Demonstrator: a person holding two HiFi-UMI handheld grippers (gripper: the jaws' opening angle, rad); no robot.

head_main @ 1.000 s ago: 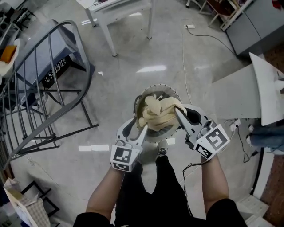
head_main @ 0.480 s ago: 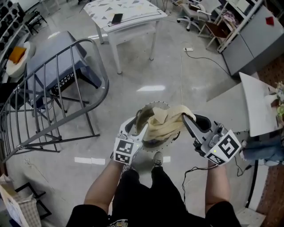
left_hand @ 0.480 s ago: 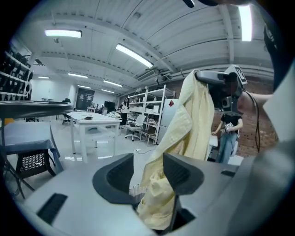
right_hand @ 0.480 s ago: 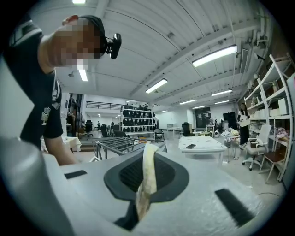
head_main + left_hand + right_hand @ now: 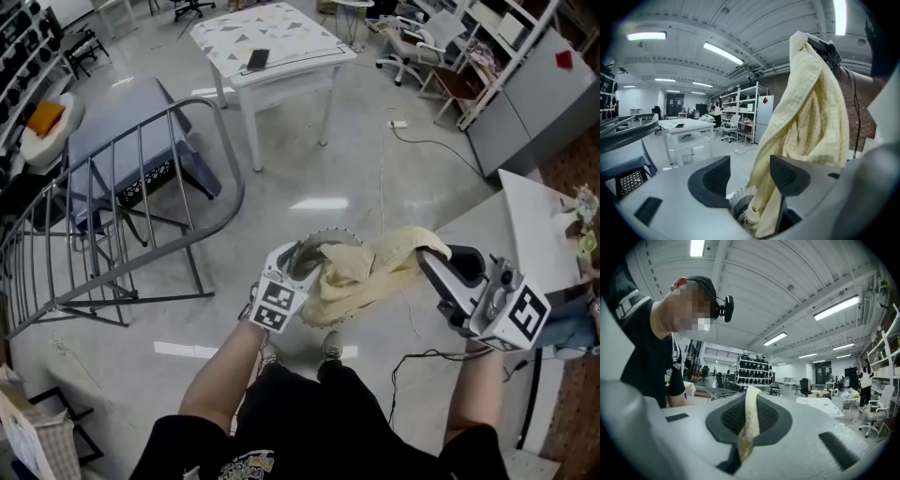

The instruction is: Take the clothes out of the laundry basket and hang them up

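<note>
One cloth [image 5: 375, 272] half-hides basket [image 5: 330, 240]; right tongs [image 5: 748, 417] pinch it, left tongs [image 5: 750, 178] just opened around it.

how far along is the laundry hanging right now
Done: the yellow cloth is lifted above the basket. In hand: the right gripper is shut on its top edge; the left gripper has just been opening its jaws, cloth hanging loose between them. Left: hanging it; the drying rack bars in view look bare.

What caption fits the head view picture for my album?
Right gripper pinches a yellow cloth hanging over the round laundry basket.
</note>
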